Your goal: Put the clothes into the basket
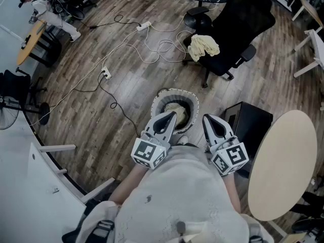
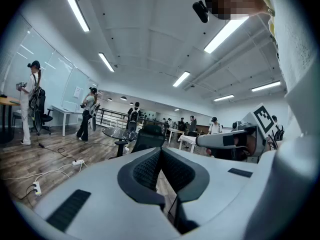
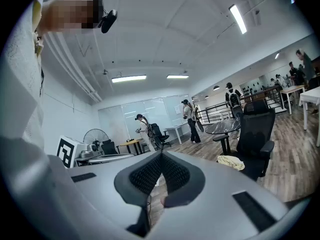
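Note:
A round woven basket (image 1: pixel 161 96) stands on the wood floor just ahead of me, with a pale garment (image 1: pixel 178 110) lying in it. Another pale yellow garment (image 1: pixel 203 46) (image 3: pixel 231 162) is draped on the seat of a black office chair (image 1: pixel 238 24) (image 3: pixel 256 134) farther away. My left gripper (image 1: pixel 169 115) (image 2: pixel 160 151) hovers over the basket's near rim, jaws shut and empty. To its right my right gripper (image 1: pixel 208 118) (image 3: pixel 161 156) is held level, also shut with nothing between its pads. Each gripper shows in the other's view, the left gripper (image 3: pixel 92 156) and the right gripper (image 2: pixel 230 140).
A black box (image 1: pixel 249 123) and a round beige table (image 1: pixel 284 161) stand close on the right. White cables (image 1: pixel 157 49) and a power strip (image 1: pixel 143 26) lie on the floor beyond the basket. A fan (image 1: pixel 10 105) stands at the left. Several people stand far off.

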A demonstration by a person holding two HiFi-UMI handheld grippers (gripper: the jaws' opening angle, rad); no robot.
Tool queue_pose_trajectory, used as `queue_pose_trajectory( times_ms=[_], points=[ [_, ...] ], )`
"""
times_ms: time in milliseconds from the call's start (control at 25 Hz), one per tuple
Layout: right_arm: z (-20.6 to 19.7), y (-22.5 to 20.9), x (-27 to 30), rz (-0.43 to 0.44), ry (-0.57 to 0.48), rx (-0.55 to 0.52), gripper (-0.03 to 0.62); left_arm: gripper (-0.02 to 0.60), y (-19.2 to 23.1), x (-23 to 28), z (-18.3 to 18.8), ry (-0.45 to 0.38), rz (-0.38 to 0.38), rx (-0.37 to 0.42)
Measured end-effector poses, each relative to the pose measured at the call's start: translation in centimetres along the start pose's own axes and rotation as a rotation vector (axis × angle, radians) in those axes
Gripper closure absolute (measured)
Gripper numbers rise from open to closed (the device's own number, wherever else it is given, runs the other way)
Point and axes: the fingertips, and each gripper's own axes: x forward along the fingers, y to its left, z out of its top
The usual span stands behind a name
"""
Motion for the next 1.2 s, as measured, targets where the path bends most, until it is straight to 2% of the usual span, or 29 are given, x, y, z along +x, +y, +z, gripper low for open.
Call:
queue_pose_trajectory(
  times_ms=[240, 640, 920, 1200],
  points=[
    [-0.4, -0.2, 0.5, 0.007, -0.012, 0.001, 0.588, 0.561, 0.7, 0.0, -0.4, -0.010, 0.013, 0.007],
    [-0.6, 2.4, 2.6, 0.057, 0.000, 0.011, 0.588, 0.561, 2.9, -2.6, -0.1, 0.005, 0.059, 0.014],
    [-1.4, 5.0, 7.3, 0.115, 0.031, 0.008, 0.588, 0.561, 8.2, -6.0, -0.1, -0.011, 0.168, -0.019],
    [-1.3, 9.5, 14.6, 0.117, 0.048, 0.032, 0.586, 0.561, 16.2, -9.6, 1.2, -0.028, 0.217, -0.062]
  ],
)
